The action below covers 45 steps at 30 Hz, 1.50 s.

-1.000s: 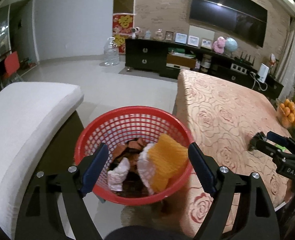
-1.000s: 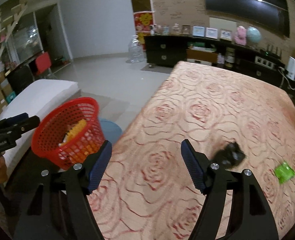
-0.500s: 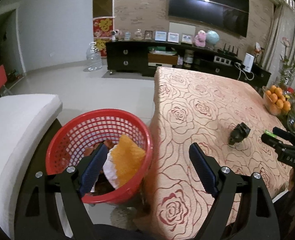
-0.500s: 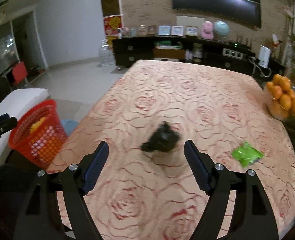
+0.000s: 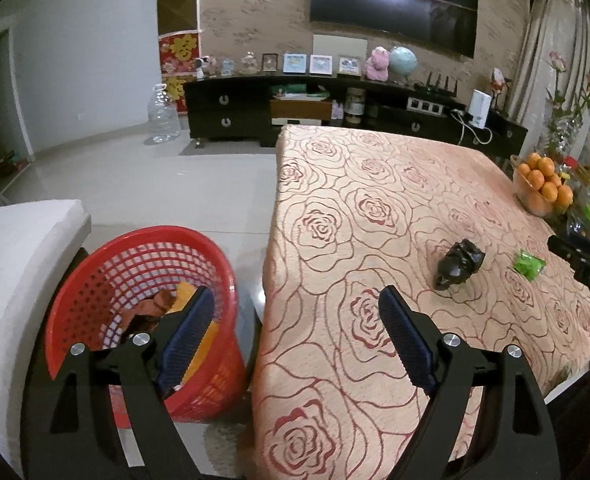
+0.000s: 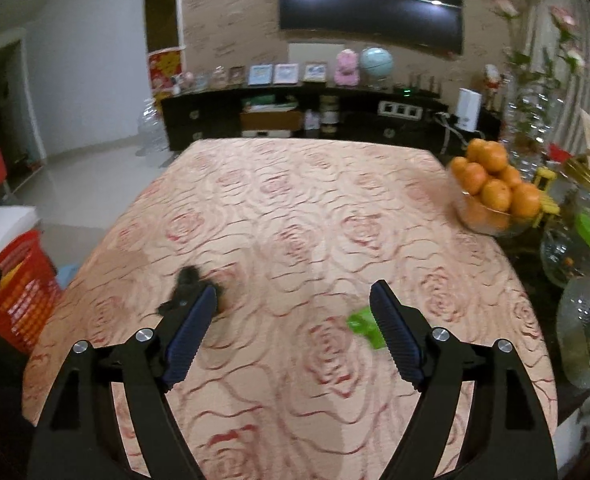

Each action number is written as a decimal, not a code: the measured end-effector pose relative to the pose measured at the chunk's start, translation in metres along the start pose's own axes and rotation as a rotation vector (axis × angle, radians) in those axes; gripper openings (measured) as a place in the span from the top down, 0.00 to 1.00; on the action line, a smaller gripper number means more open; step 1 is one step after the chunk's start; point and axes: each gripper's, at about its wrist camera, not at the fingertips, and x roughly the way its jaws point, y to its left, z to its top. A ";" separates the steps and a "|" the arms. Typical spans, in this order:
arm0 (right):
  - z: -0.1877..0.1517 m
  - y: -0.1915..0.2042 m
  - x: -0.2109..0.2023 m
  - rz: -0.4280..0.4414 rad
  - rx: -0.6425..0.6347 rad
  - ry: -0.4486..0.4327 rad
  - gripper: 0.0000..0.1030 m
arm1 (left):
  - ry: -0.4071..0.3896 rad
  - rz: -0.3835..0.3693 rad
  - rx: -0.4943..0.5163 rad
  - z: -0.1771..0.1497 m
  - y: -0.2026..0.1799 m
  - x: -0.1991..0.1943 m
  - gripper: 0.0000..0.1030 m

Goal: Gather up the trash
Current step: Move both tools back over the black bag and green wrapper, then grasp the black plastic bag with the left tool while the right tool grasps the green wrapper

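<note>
Black crumpled bag and green wrapper (both near) on tablecloth

- Table in a rose-patterned cloth fills the near middle.
- Bowl of oranges sits at its right edge.
- Dark cabinet and TV stand far.
- Water bottle far left.

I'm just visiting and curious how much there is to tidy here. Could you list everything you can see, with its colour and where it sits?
Basket: one, red, on the floor left of the table, trash inside.
Crumpled bag: one, black, on the tablecloth.
Wrapper: one, green, right of the bag.
Tablecloth: one, peach with red roses.
Oranges: one bowlful, the table's right edge.
Left gripper: black, open, empty.
Right gripper: black, open, above the table.
</note>
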 end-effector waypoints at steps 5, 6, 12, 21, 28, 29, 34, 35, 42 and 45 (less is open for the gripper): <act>-0.011 -0.033 0.008 -0.026 0.101 0.032 0.23 | 0.025 -0.030 0.030 0.005 -0.019 0.019 0.21; -0.012 -0.038 0.008 -0.028 0.120 0.032 0.23 | 0.029 -0.037 0.039 0.006 -0.025 0.024 0.21; -0.018 -0.054 0.011 -0.048 0.194 0.059 0.23 | 0.054 -0.097 0.120 0.016 -0.070 0.053 0.21; -0.025 -0.063 0.018 -0.047 0.226 0.106 0.23 | 0.092 -0.191 0.247 0.021 -0.141 0.095 0.21; -0.026 -0.071 0.019 -0.041 0.254 0.119 0.23 | 0.126 -0.249 0.298 0.015 -0.173 0.128 0.22; -0.027 -0.072 0.018 -0.042 0.259 0.120 0.23 | 0.137 -0.255 0.297 0.014 -0.174 0.134 0.22; -0.029 -0.073 0.021 -0.043 0.264 0.138 0.23 | 0.179 -0.278 0.272 0.010 -0.180 0.157 0.35; -0.029 -0.073 0.022 -0.044 0.263 0.140 0.23 | 0.189 -0.280 0.269 0.010 -0.179 0.159 0.45; -0.030 -0.070 0.026 -0.060 0.249 0.154 0.23 | 0.176 -0.290 0.242 0.012 -0.174 0.156 0.57; -0.030 -0.070 0.029 -0.077 0.243 0.160 0.23 | 0.160 -0.294 0.228 0.015 -0.169 0.148 0.57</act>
